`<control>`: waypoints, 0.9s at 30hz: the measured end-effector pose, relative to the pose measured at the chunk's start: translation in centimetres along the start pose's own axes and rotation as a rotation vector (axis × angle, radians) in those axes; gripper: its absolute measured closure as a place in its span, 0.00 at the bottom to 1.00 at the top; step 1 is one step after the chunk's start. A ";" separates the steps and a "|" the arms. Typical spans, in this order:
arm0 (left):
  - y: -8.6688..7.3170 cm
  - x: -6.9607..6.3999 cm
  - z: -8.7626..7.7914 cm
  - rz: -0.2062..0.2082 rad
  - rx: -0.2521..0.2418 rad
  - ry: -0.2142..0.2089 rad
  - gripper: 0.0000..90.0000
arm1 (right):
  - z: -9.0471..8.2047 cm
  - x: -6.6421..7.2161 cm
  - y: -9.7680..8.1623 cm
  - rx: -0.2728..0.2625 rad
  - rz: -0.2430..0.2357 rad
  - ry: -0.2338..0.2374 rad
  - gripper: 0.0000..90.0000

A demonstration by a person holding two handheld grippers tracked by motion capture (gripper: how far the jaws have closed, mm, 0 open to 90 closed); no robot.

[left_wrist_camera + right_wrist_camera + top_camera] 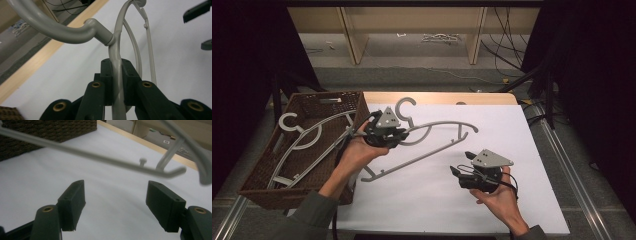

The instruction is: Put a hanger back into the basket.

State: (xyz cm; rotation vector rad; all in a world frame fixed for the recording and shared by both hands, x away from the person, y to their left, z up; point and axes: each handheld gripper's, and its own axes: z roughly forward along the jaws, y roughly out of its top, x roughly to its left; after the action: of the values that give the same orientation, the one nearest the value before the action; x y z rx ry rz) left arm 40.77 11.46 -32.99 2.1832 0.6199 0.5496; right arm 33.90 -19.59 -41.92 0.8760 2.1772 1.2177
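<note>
Hands come in from the near edge of the worktop (492,135), which has a white sheet on it. Nearest to me is my right hand (501,196), palm up, with the right gripper (460,167) in it. Its jaws stand wide apart with nothing between them, and in the right gripper view I see white sheet under the gap (115,197). The gripper points left, toward the low bar of the grey hanger (432,147), and is near it but not touching.

A bit farther, my left hand (357,150) holds the left gripper (399,134). Its jaws are closed tight on the grey hanger, just below the neck where the hook (406,107) joins. In the left gripper view the grey arm of the hanger (116,82) runs up between the two black pads, and the hook (57,28) bends away to the left. The hanger lies slanted over the white sheet, with its low end toward me.

To the left stands a brown woven basket (262,170) at the edge of the worktop. A second grey hanger (307,135) lies in it.

Past the far edge I see a grey floor, wooden shelf legs and some black cables (507,40)
</note>
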 end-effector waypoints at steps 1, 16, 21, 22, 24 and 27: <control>0.2 0.4 -0.5 0.005 -0.005 0.011 0.91 | 0.0 0.0 -0.1 -0.002 -0.003 0.000 0.35; -2.2 6.8 -8.1 -0.045 -0.006 0.188 0.91 | -0.4 0.5 -0.7 0.013 -0.004 0.005 0.33; -3.9 8.7 -9.6 -0.078 -0.031 0.251 0.91 | -0.5 0.6 -0.9 0.011 -0.004 0.005 0.32; -4.2 9.0 -9.9 -0.079 -0.022 0.263 0.91 | -0.5 0.6 -1.0 0.007 -0.005 0.002 0.32; -4.9 10.0 -10.5 -0.100 -0.015 0.304 0.91 | -0.6 0.7 -1.0 0.019 -0.004 0.006 0.32; -6.3 11.4 -11.3 -0.159 -0.015 0.361 0.91 | -0.8 0.7 -1.1 0.017 -0.003 0.005 0.32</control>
State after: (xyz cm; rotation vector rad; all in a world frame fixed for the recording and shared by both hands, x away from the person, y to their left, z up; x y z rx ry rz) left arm 41.80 28.19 -29.11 2.0122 0.9675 0.8683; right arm 32.56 -19.92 -42.54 0.8770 2.1947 1.2033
